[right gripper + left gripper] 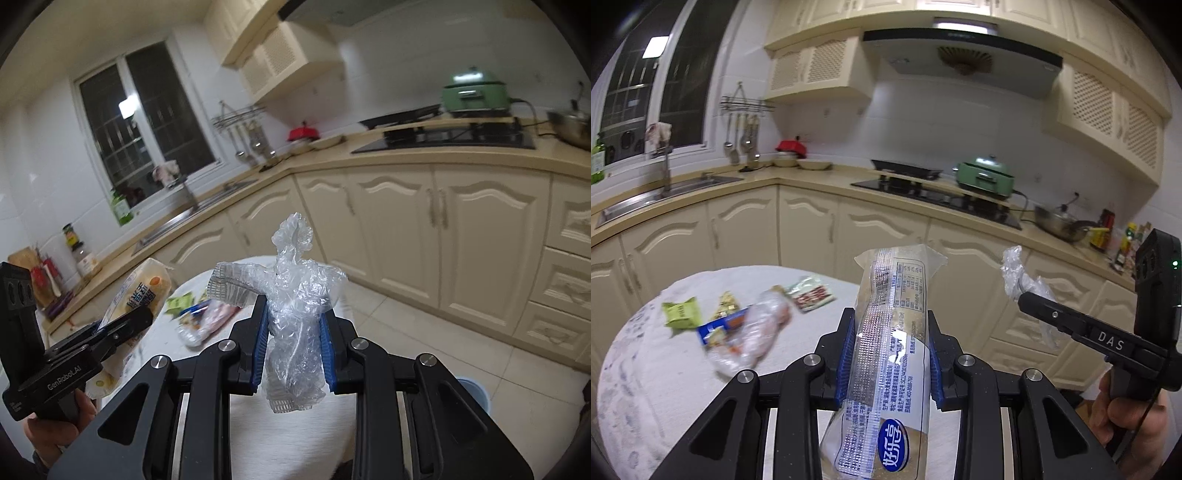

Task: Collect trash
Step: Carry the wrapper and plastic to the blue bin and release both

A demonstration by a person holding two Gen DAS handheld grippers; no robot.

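Observation:
My left gripper [892, 349] is shut on a long clear snack wrapper [890, 332] with printed text and a blue logo, held upright above the round table [642, 387]. In the right wrist view that same wrapper [136, 295] and the left gripper [127, 325] sit at the lower left. My right gripper [293, 332] is shut on a crumpled clear plastic wrapper [295, 306]; in the left wrist view it [1021, 295] holds that plastic [1015, 273] at the right. On the table lie a green packet [681, 312], a blue wrapper [720, 326], a clear bag [757, 332] and a red-and-white packet [812, 295].
Cream kitchen cabinets [798, 229] run behind the table, with a sink [665, 192], a hob [942, 195], a green cooker [986, 177] and a steel wok [1060, 221] on the counter. A blue bin rim [474, 391] shows on the tiled floor [406, 332] at the right.

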